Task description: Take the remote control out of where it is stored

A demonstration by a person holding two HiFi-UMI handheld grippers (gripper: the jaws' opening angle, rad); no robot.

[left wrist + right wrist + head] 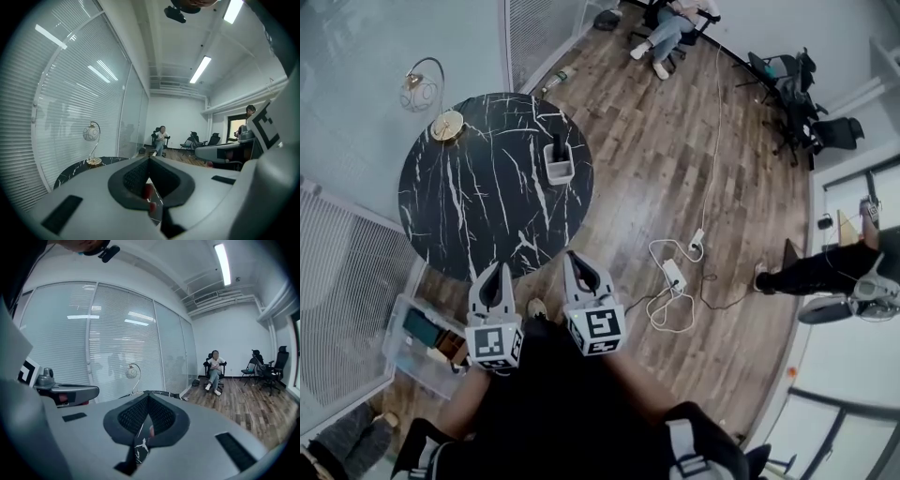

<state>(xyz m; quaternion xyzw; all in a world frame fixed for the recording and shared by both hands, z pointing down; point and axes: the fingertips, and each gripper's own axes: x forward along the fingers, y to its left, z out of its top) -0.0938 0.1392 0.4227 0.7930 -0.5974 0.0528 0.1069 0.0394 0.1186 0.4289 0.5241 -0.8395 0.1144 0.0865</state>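
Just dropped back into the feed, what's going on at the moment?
A person stands at a round black marble table with a gripper in each hand. The left gripper and the right gripper are both shut and empty, held side by side at the table's near edge. The dark remote control stands upright in a white holder near the table's right rim in the head view, untouched. Nothing has been picked up yet.
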